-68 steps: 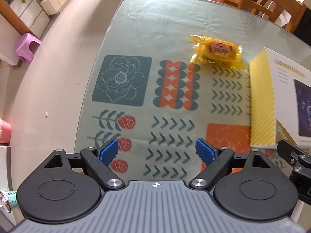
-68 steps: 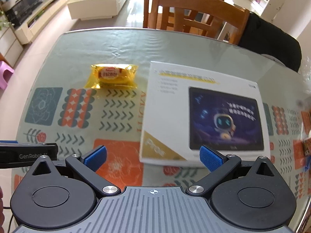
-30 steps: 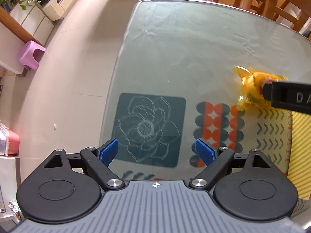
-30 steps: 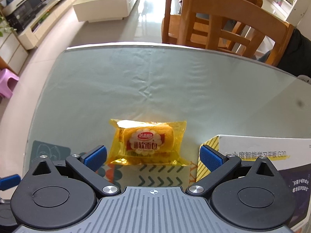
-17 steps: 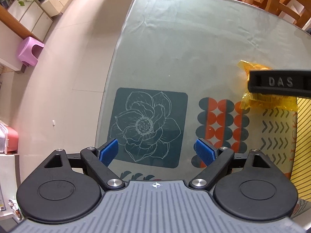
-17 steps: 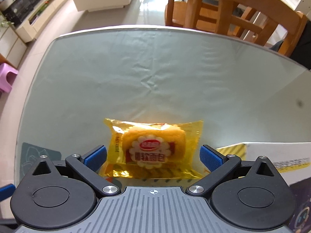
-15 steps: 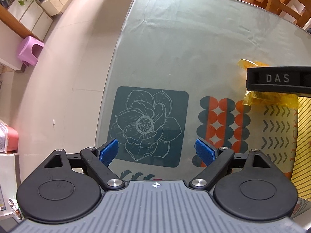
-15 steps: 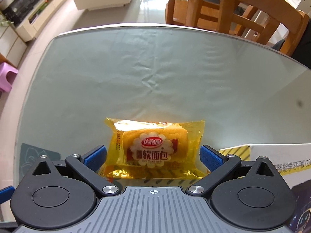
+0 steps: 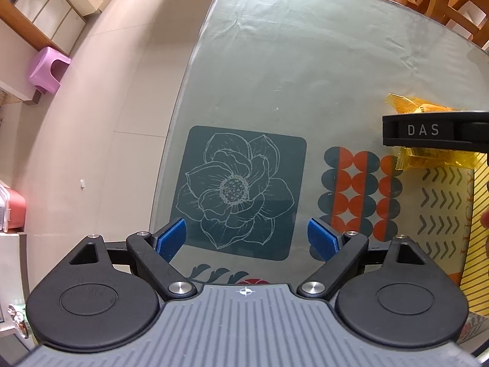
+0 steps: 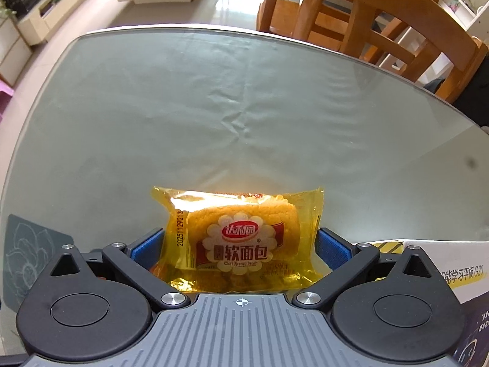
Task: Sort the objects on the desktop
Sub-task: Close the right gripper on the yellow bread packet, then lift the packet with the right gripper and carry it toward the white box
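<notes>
A yellow packet of soft bread (image 10: 241, 241) lies on the glass table between the blue pads of my right gripper (image 10: 240, 247). The jaws stand wide, and the pads are at the packet's two ends. The packet also shows in the left wrist view (image 9: 434, 159), partly hidden behind the black body of the right gripper (image 9: 434, 130). My left gripper (image 9: 247, 238) is open and empty, hovering over the flower pattern (image 9: 235, 189) near the table's left edge.
A white tablet box (image 10: 452, 269) lies right of the bread; its yellow striped side (image 9: 479, 214) shows at the right of the left wrist view. Wooden chairs (image 10: 366, 21) stand behind the table. A purple stool (image 9: 49, 67) is on the floor left of the table edge (image 9: 177, 116).
My right gripper has moved forward and down over the bread packet, so the packet now sits between its pads. My left gripper has shifted left, away from the packet and box.
</notes>
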Motion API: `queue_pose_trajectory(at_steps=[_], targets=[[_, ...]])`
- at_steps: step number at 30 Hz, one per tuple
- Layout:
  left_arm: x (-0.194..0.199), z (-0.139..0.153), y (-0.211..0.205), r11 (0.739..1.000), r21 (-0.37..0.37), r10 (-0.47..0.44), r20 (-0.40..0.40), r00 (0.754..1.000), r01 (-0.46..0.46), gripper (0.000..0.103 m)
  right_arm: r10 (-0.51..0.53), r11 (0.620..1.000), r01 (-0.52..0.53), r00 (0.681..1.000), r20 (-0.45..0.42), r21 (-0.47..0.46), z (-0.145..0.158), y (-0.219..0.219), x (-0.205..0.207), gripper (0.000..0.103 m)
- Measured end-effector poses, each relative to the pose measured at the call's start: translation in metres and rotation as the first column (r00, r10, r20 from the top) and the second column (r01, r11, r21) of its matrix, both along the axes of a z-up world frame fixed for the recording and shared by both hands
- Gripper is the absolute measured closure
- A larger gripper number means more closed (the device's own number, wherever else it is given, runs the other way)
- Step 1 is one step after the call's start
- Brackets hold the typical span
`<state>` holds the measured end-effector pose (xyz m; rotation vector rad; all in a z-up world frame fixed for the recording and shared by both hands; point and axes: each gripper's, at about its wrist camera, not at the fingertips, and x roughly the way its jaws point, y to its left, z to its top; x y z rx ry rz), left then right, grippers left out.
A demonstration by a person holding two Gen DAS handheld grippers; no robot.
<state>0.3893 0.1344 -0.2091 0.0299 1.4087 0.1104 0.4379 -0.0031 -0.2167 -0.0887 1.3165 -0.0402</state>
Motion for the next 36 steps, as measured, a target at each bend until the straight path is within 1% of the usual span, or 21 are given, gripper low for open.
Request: queue_pose_trajectory(at_steps=[3,10,11,12,13,19,22,29,31,36], targets=[[-0.002,0.001,0.002,1.000,-0.003,0.004,0.002,1.000,-0.004,0.000,0.003,1.000,-0.003,1.000,-0.006,-0.015,-0.001,0.002,0.000,0.000],[-0.008,0.005,0.005,1.000,-0.008,0.016,0.006,1.000,-0.016,0.000,0.020,1.000,-0.020,1.000,-0.007,-0.014,-0.001,0.005,0.000,0.000],[-0.009,0.005,0.005,1.000,-0.008,0.016,0.007,1.000,-0.016,0.000,0.021,1.000,-0.021,1.000,-0.005,-0.013,0.000,0.005,0.000,0.001],[-0.010,0.006,0.006,1.000,-0.008,0.017,0.007,1.000,-0.017,0.000,0.021,1.000,-0.021,1.000,-0.003,-0.012,0.001,0.005,-0.001,0.008],[-0.010,0.005,0.006,1.000,-0.008,0.018,0.007,1.000,-0.018,0.000,0.021,1.000,-0.021,1.000,-0.001,-0.011,0.002,0.006,-0.002,0.013],[-0.012,0.008,0.006,1.000,-0.015,0.023,0.006,1.000,-0.022,0.000,0.023,1.000,-0.023,0.999,0.022,0.001,0.014,0.010,-0.009,0.029],[-0.013,0.011,0.006,1.000,-0.018,0.023,0.011,1.000,-0.023,0.000,0.026,1.000,-0.027,0.999,0.039,0.010,0.023,0.013,-0.013,0.034],[-0.019,0.025,0.005,0.999,-0.018,0.028,0.034,0.999,-0.027,0.000,0.032,0.999,-0.035,0.996,0.080,0.030,0.044,0.018,-0.022,0.035],[-0.022,0.028,0.005,0.999,-0.018,0.029,0.036,0.999,-0.029,0.000,0.032,0.999,-0.035,0.995,0.090,0.034,0.045,0.012,-0.022,0.035],[-0.032,0.042,0.004,0.999,-0.025,0.032,0.049,0.998,-0.031,0.000,0.040,0.998,-0.044,0.992,0.118,0.034,0.062,0.008,-0.034,0.035]])
